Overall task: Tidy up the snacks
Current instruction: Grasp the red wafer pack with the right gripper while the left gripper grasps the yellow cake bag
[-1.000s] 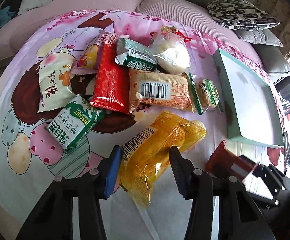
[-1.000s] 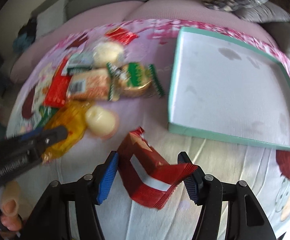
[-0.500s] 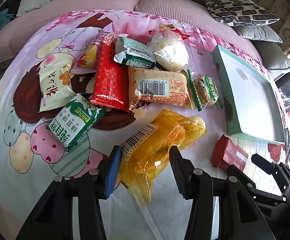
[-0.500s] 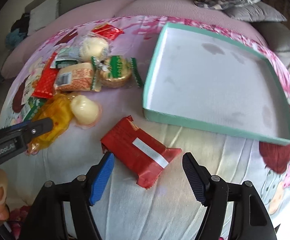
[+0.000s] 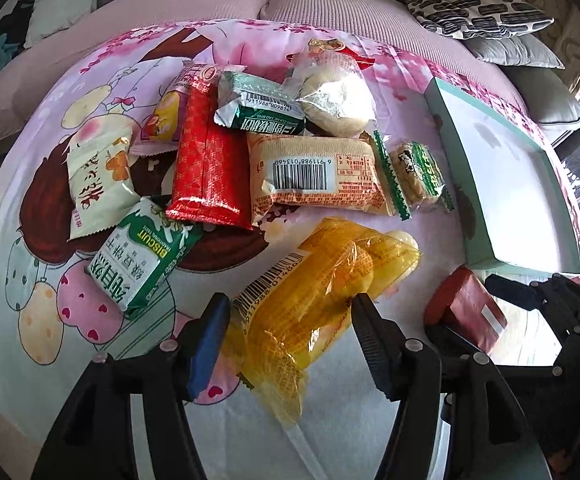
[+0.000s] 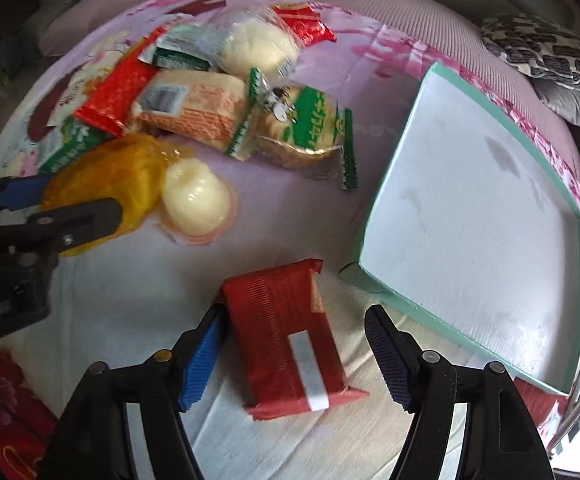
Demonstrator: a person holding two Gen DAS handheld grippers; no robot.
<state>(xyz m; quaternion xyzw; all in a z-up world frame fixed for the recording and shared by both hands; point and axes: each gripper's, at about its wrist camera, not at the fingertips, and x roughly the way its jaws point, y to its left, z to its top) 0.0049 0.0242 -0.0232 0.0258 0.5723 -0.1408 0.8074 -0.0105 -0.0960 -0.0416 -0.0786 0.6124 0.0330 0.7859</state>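
Note:
A yellow snack bag point(image 5: 314, 292) lies on the pink cartoon cloth between the fingers of my left gripper point(image 5: 290, 308). Its jaws are opening and the pads no longer squeeze the bag. Over a red packet with a white strip point(image 6: 286, 336) stands my right gripper point(image 6: 295, 314). Those jaws are closing, the blue pad is beside the packet's left edge, and a gap shows on the right. The red packet point(image 5: 466, 312) lies just in front of the teal tray point(image 6: 470, 200), whose white floor is bare. A pale jelly cup point(image 6: 194, 200) rests against the yellow bag point(image 6: 106, 184).
Behind the yellow bag is a pile of snacks: a long red packet point(image 5: 206, 160), a green biscuit pack point(image 5: 142, 256), an orange barcoded pack point(image 5: 318, 176) and a clear-wrapped bun point(image 5: 338, 96). A patterned cushion point(image 5: 474, 8) and a sofa back border the far side.
My right gripper let go of the red packet, which now lies flat, then rolled and sank over it. My left gripper's jaws have widened around the yellow bag.

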